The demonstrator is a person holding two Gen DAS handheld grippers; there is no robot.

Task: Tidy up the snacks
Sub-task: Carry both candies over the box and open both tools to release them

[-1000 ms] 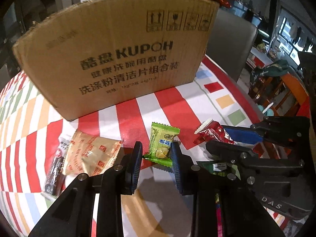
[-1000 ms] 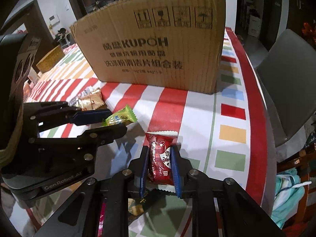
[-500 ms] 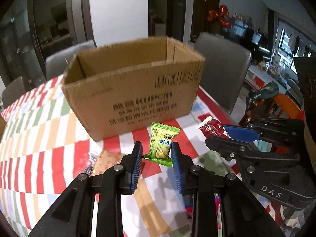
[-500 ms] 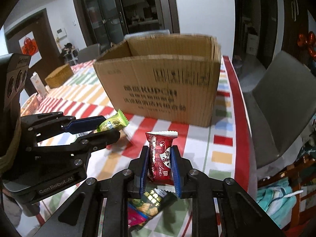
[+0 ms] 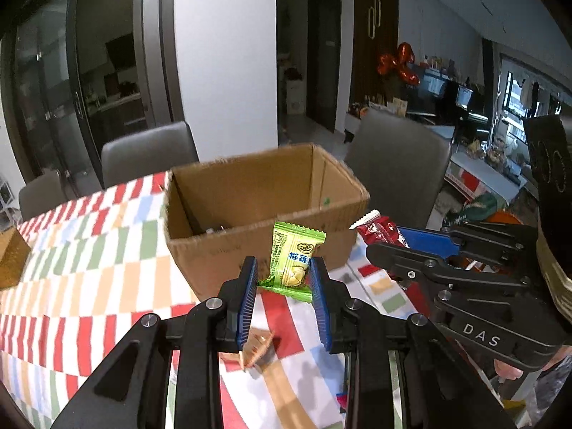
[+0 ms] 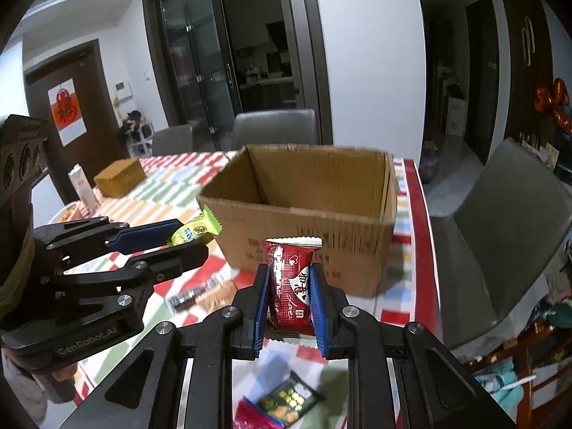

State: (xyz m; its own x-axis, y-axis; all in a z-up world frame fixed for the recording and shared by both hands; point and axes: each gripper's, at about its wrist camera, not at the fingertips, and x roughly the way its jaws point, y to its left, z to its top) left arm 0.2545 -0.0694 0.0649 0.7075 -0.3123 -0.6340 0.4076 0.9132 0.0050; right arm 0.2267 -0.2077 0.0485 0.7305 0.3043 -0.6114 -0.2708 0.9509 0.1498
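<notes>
Green snack packet (image 5: 295, 262) clamped between left gripper (image 5: 284, 295) jaws, raised before open cardboard box (image 5: 264, 211); red snack packet (image 6: 290, 282) clamped by right gripper (image 6: 289, 304), likewise held near box front, above striped tablecloth (image 5: 89, 286)

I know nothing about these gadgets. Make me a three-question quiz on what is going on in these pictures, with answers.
1. True or false: the left gripper is empty.
2. The right gripper holds: A) a red snack packet, B) a spoon, C) nothing.
3. Fill in: the cardboard box on the striped tablecloth has its top ____.

Key:
1. False; it is closed on the green snack packet.
2. A; the red snack packet sits between its jaws.
3. Open.
</notes>
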